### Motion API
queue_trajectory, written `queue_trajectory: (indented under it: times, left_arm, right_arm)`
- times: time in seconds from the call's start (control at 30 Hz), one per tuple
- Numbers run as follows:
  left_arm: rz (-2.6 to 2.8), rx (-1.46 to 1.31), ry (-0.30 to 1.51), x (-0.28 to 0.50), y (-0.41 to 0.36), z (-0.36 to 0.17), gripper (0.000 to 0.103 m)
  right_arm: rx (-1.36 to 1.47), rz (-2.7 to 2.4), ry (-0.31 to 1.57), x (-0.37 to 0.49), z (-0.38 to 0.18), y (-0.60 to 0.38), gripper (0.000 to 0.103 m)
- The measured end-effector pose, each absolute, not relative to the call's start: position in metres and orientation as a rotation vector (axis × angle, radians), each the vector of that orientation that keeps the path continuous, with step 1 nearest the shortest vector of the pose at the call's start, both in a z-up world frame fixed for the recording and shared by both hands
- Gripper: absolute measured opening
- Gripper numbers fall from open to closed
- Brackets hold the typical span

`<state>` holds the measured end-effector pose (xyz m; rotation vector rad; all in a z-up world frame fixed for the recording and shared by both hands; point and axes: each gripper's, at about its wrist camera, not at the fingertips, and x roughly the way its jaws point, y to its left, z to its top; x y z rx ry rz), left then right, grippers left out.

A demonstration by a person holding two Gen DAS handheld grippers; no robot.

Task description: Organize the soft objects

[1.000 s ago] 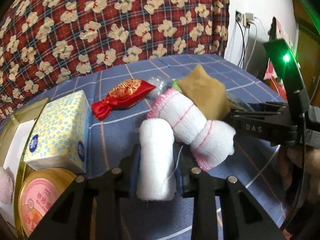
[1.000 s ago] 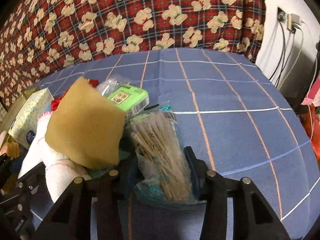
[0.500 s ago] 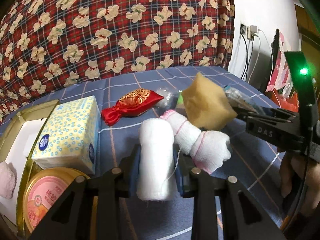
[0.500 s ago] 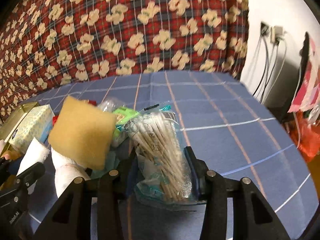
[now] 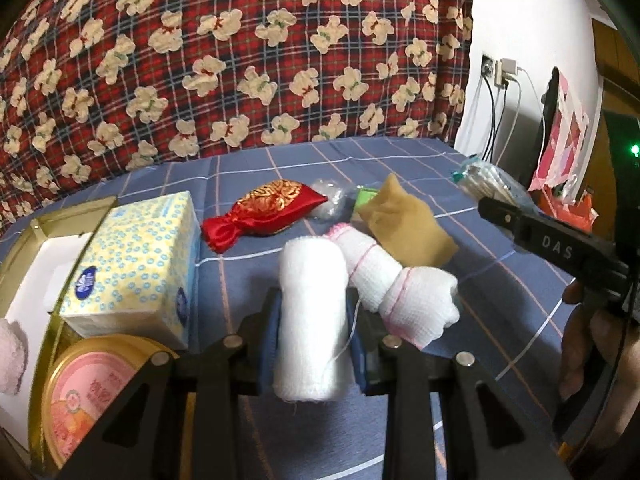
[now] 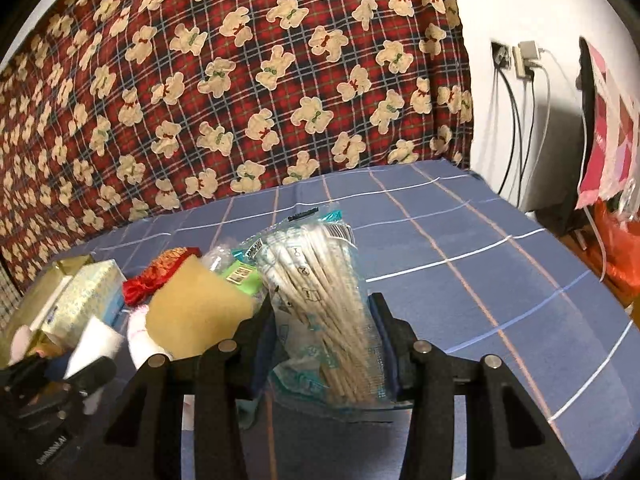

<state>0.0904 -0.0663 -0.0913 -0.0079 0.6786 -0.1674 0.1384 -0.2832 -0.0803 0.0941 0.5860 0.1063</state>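
My left gripper (image 5: 312, 320) is shut on a white rolled towel (image 5: 310, 316) and holds it above the blue checked cloth. A pink-striped rolled towel (image 5: 394, 292) and a tan sponge (image 5: 404, 226) lie just to its right. A red satin pouch (image 5: 266, 210) lies behind. My right gripper (image 6: 320, 340) is shut on a clear bag of cotton swabs (image 6: 320, 308), lifted off the cloth; it also shows at the right of the left wrist view (image 5: 492, 184). The sponge (image 6: 196, 314) sits left of it.
A yellow tissue box (image 5: 132, 264), a gold tin box (image 5: 36, 248) with a pink cloth (image 5: 12, 356) in it, and a round pink-lidded tin (image 5: 88, 392) stand at the left. A green packet (image 6: 240, 276) lies behind the sponge. Wall cables hang at the right.
Both grippers have risen with their loads. The swab bag has lifted away from the sponge and green packet, and the white towel is higher above the cloth.
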Motion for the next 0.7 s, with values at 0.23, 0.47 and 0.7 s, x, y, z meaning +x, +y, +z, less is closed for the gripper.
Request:
queue_trajectory:
  times: [0.23,0.47,0.7]
  left_arm:
    - [-0.185,-0.034,0.63,0.091,-0.066,-0.088,0.029]
    - [-0.157,-0.054,0.613,0.09,-0.06,-0.087,0.029]
    - [-0.151,-0.069,0.578,0.085,-0.057,-0.084,0.029]
  right_arm:
    - [0.114,0.108,0.527,0.136,-0.077,-0.264,0.047]
    - [0.111,0.118,0.48,0.133,-0.073,-0.249,0.047]
    - [0.072,0.112,0.432,0.124,-0.069,-0.238,0.047]
